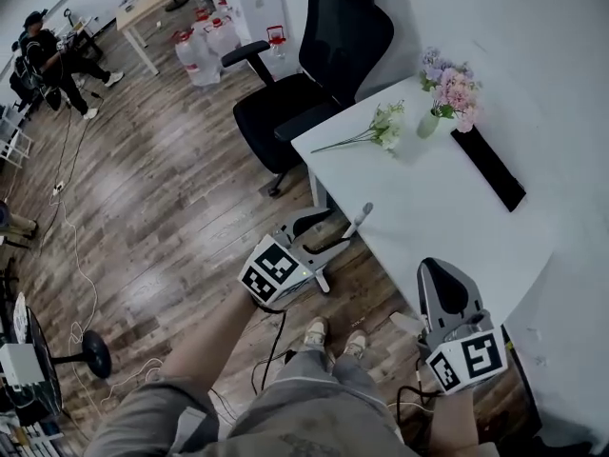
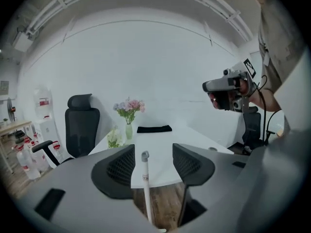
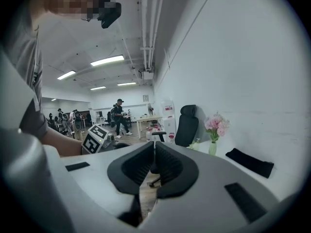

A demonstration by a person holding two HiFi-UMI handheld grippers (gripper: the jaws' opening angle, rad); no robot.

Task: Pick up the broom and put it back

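The broom shows only as a thin white handle [image 1: 360,220] with a grey end cap, standing up against the white table's [image 1: 457,227] near edge. In the left gripper view the handle [image 2: 146,183] rises between the two jaws, with a gap to each pad. My left gripper [image 1: 333,231] [image 2: 153,160] is open around it. The broom's head is hidden below. My right gripper [image 1: 440,272] [image 3: 154,148] hangs over the table's front corner, shut, with nothing between its pads.
A black office chair [image 1: 314,74] stands at the table's far side. On the table are a vase of pink flowers [image 1: 447,93], a loose white bouquet [image 1: 381,127] and a black pad [image 1: 487,168]. Cables [image 1: 76,284] trail across the wood floor. Water bottles [image 1: 205,41] stand further back.
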